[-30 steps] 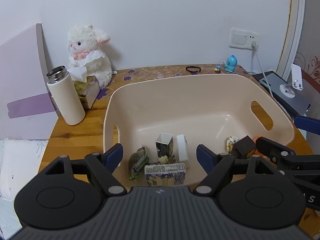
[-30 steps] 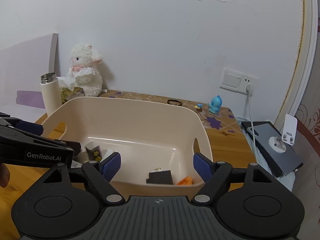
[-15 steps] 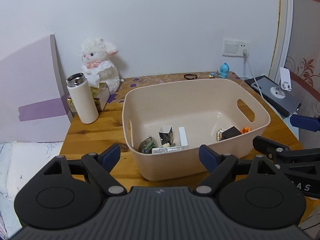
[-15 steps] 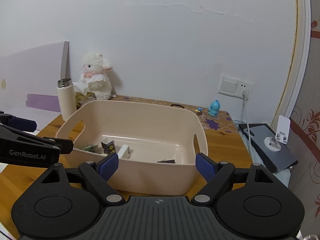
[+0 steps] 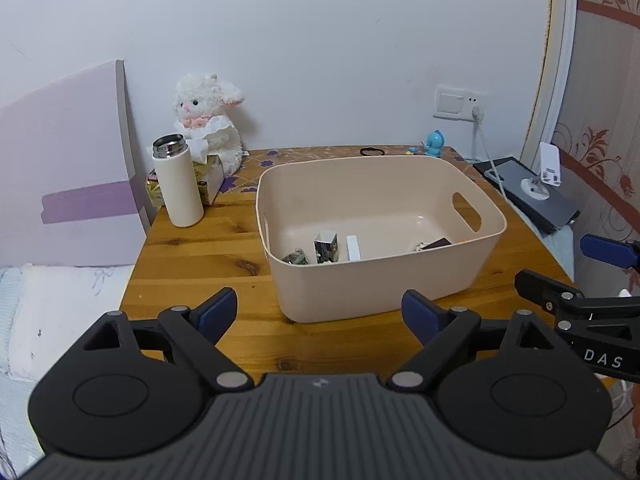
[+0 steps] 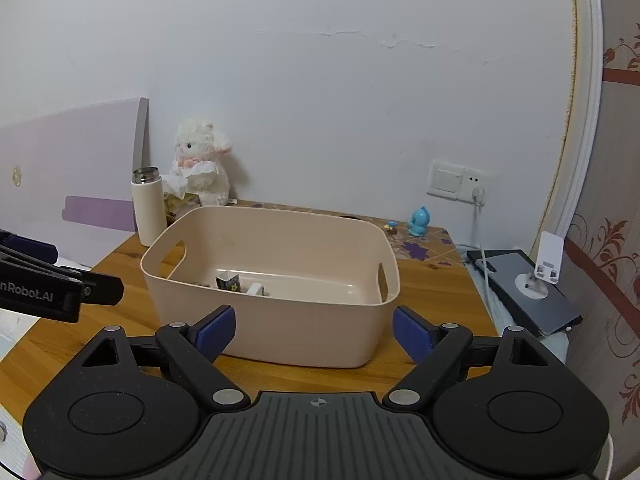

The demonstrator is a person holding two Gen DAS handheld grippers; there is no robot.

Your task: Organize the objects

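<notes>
A beige plastic bin [image 5: 376, 292] stands on the wooden table [image 5: 200, 256]; it also shows in the right wrist view [image 6: 280, 332]. Inside lie a small dark carton [image 5: 326, 245], a white block [image 5: 353, 248], a green packet [image 5: 295, 258] and a dark box [image 5: 438, 243]. My left gripper [image 5: 320, 314] is open and empty, held back from the bin's near wall. My right gripper [image 6: 314, 330] is open and empty, also in front of the bin. The right gripper shows at the right edge of the left wrist view [image 5: 580, 280].
A white flask [image 5: 178, 182], a tissue box [image 5: 208, 176] and a plush lamb [image 5: 208, 128] stand at the back left. A blue figurine [image 5: 435, 143] and a hair tie [image 5: 372, 152] lie at the back. A phone stand on a dark device [image 5: 536, 192] is at the right. A bed [image 5: 52, 312] lies left.
Both grippers have pulled back and up from over the bin, so the whole bin and table now show. Both stay open and empty.
</notes>
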